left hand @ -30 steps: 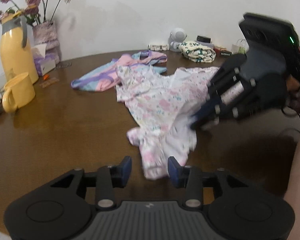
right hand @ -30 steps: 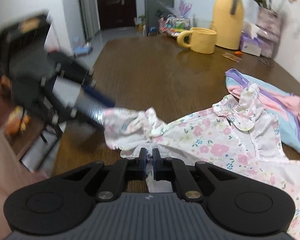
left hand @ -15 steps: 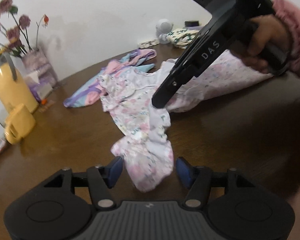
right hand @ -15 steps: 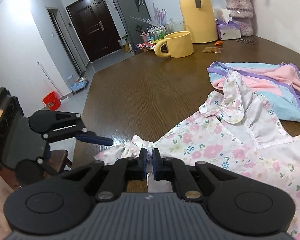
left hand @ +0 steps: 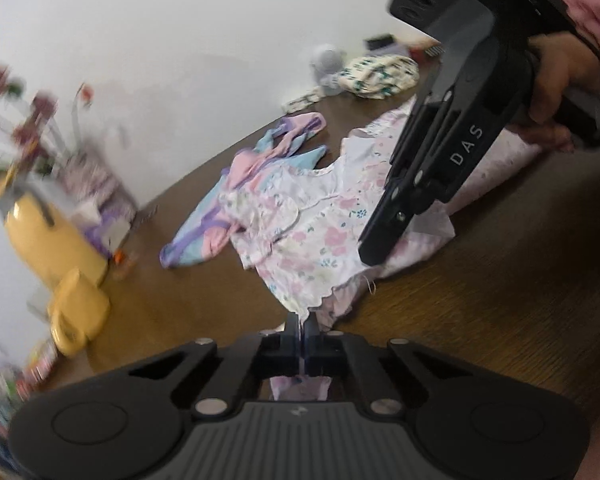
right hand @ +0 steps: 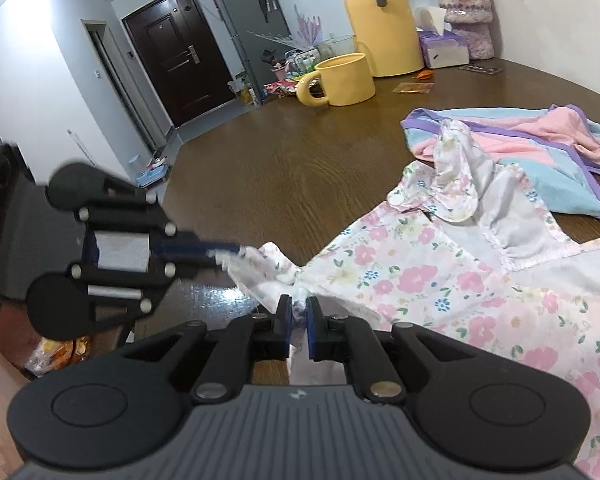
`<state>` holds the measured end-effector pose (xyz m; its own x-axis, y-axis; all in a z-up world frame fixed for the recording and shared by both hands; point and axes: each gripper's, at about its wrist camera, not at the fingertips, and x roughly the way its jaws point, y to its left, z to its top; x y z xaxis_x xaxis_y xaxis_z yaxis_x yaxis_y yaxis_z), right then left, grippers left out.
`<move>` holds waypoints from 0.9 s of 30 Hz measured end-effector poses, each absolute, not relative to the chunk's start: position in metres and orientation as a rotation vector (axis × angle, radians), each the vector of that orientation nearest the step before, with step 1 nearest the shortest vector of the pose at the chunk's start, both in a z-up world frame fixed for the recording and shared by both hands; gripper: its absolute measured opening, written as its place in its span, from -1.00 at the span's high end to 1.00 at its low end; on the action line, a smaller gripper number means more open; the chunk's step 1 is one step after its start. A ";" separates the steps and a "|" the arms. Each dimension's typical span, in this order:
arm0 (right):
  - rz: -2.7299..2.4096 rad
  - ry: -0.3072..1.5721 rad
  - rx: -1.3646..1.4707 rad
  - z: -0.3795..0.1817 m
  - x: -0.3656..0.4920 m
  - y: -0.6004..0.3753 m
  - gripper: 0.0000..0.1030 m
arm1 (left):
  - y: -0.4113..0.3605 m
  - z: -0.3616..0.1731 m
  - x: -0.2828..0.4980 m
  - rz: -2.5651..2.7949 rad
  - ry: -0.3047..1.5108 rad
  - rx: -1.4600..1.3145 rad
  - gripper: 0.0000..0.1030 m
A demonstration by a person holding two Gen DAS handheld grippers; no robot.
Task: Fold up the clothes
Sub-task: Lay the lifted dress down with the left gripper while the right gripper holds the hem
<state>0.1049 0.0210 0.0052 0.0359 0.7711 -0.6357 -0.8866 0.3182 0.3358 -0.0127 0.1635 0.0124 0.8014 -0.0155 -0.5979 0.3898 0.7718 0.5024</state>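
Since the earlier frames the left tool point(left hand: 302, 330) had closed from a wide gap around the floral garment point(left hand: 308, 240) to fully shut on its hem. The right tool point(right hand: 299, 317) had just been opening a little, its jaws parted narrowly with a bunched corner of the same cloth still between the pads. The garment lay spread on the tabletop point(right hand: 284, 168) ahead of both tools, beside a pink-and-blue garment point(right hand: 540, 152).

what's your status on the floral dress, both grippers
Left gripper just closed on floral dress sleeve. Right gripper easing open, cloth between its pads. Pastel garment touching collar.
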 end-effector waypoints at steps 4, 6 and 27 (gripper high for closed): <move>1.244 0.797 -0.183 0.012 0.101 0.006 0.22 | 0.154 0.019 0.015 -0.266 0.596 0.788 0.99; 1.236 0.757 -0.223 0.016 0.093 -0.002 0.11 | 0.151 0.020 0.032 -0.273 0.596 0.828 0.99; 1.056 0.789 -0.204 -0.010 0.141 -0.033 0.74 | 0.179 -0.004 0.113 -0.220 0.766 0.554 0.76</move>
